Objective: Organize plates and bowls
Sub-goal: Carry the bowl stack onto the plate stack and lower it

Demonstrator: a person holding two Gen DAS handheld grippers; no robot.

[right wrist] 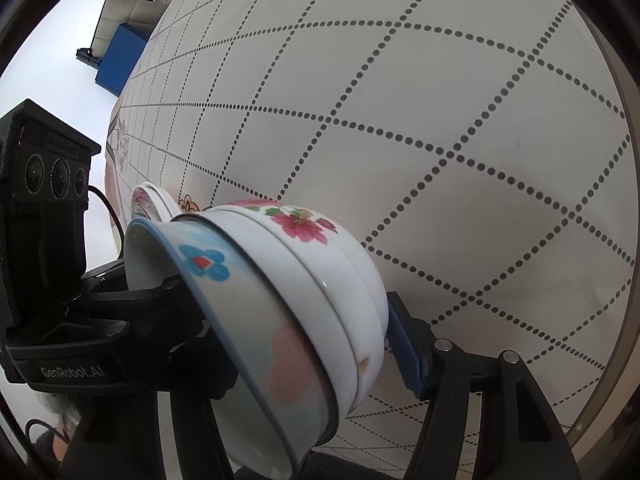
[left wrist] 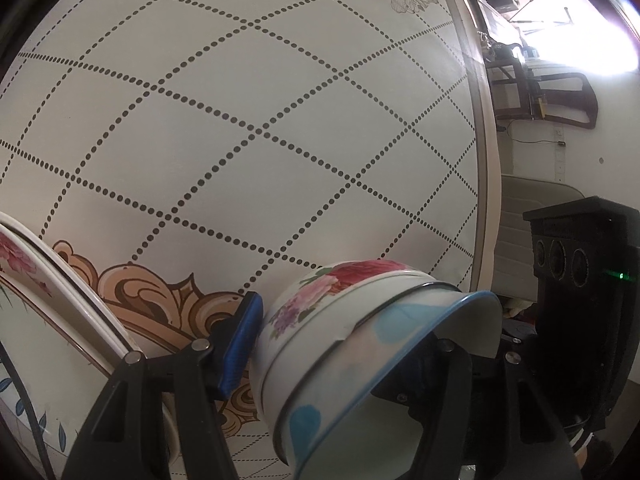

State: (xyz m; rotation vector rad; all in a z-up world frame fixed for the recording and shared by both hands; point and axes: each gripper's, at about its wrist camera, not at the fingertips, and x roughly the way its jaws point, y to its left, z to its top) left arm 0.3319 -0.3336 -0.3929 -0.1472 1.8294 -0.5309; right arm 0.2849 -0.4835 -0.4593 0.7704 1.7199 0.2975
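bowl stack [left wrist: 360, 344]: glazed, slippery, fragile, heavy; grip across sides
left gripper [left wrist: 340, 344]: clamps stack
right gripper [right wrist: 304, 332]: clamps stack

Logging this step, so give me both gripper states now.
Left gripper: shut on the bowl stack, blue pad against its side.
Right gripper: shut on the same bowl stack.

1. I count three nested bowls [right wrist: 304, 312] at lower centre of my right view: one blue-rimmed [right wrist: 224, 320], two with pink flowers [right wrist: 320, 264].
2. Plates [left wrist: 52, 292]: at least two stacked rims at lower left of my left view; an exact count I cannot tell.
3. One table [left wrist: 248, 120] fills both frames.
4. Two grippers: my left [left wrist: 344, 356], my right [right wrist: 304, 356].
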